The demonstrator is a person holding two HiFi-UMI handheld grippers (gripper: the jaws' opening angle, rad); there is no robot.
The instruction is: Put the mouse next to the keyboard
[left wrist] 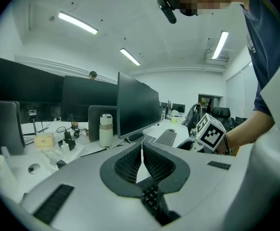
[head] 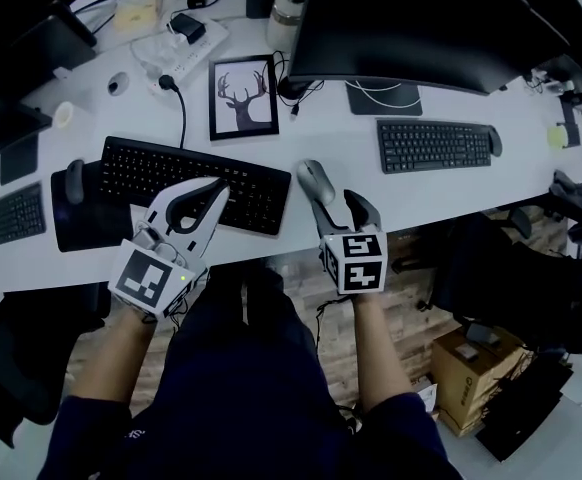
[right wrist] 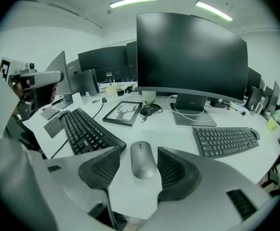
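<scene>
Two jaws spread wide on the right gripper [right wrist: 138,154], straddling a flat silver oval mouse [right wrist: 143,159] with a gap either side, so not pinching anything yet. Sits on the white desk [head: 411,193] just off the right end of the black full-size keyboard [head: 171,173], fairly near the front edge. Over on the left gripper [left wrist: 141,147], pads pressed together on nothing, hovering low above that keyboard's keys. Honestly looks like the spot is pretty much right, so maybe just a nudge or a let-go left to do, hard to call. Plenty to mess up though. Could squirt the mouse forward or spin it by closing off-centre on such a smooth low shell. Could ram it into the keyboard's corner by sliding left too far, and shove the keyboard along with it. Could drag it off the desk rim by pulling back toward the body with a jaw hooked behind it. Also easy to mash a few keys with the left tool hanging that low
</scene>
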